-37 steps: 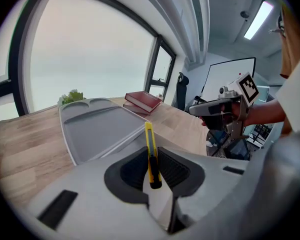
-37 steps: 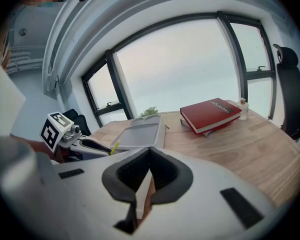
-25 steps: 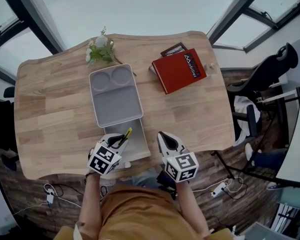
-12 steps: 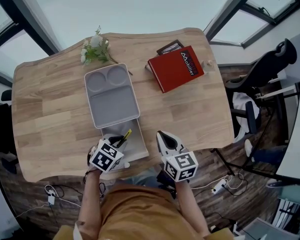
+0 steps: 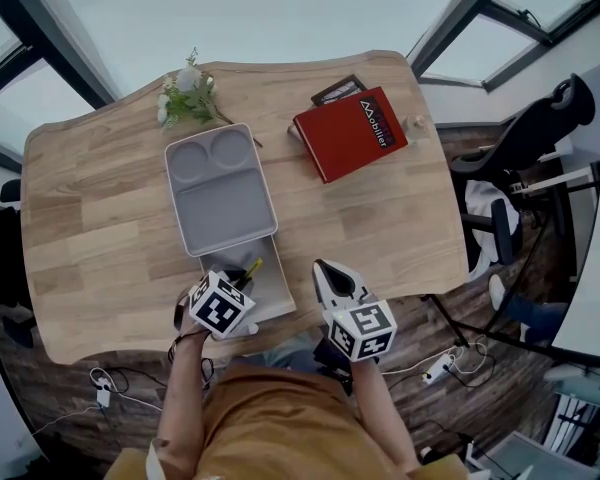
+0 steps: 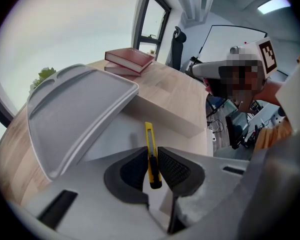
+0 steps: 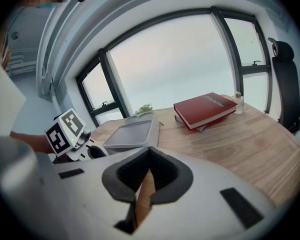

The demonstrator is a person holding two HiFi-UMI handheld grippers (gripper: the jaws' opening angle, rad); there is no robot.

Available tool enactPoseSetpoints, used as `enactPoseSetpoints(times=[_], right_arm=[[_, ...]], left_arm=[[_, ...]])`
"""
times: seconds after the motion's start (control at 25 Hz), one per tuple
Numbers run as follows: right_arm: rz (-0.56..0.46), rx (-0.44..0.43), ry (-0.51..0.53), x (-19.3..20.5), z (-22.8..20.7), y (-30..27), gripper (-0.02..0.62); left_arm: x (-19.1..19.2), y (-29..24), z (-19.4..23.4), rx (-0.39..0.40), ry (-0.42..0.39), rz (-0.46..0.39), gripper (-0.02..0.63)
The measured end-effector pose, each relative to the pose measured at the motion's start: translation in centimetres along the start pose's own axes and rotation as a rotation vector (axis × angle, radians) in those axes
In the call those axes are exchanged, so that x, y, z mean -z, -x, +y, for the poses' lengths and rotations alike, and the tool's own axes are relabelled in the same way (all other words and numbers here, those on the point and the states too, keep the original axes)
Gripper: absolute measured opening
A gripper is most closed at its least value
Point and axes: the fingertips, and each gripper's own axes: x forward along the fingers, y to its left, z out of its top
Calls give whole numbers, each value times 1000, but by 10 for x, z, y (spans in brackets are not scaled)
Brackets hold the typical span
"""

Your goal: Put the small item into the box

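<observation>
A yellow utility knife (image 6: 150, 151) is pinched between the jaws of my left gripper (image 6: 151, 170), blade end pointing forward. It hangs over the open grey box (image 6: 121, 140) at the table's near edge. In the head view the knife (image 5: 252, 266) sticks out of the left gripper (image 5: 237, 278) above the box (image 5: 272, 286). The box's grey lid (image 5: 218, 188) lies tilted against the box's far side, seen close in the left gripper view as the lid (image 6: 75, 109). My right gripper (image 5: 329, 275) is shut and empty, just right of the box; its jaws (image 7: 147, 170) meet with nothing between them.
A red book (image 5: 350, 133) on a darker one lies at the table's far right, with a small bottle (image 5: 416, 124) beside it. A sprig of white flowers (image 5: 187, 96) lies at the far edge. A black office chair (image 5: 525, 143) stands right of the wooden table (image 5: 100, 228).
My left gripper, still holding the knife, has edged a little forward over the box. The right gripper has stayed where it was.
</observation>
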Motion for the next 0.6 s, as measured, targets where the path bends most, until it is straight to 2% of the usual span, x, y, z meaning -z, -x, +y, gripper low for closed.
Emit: enactPoseSetpoints(times=[0.32,0.6], right_arm=[[8,6,-8,4,-3,2,5],[10,9,-13,3,-7,3,4]], left_arm=[[7,-7,1,-16,-5,103,64],[8,-9,2,-25,-24,144,64]])
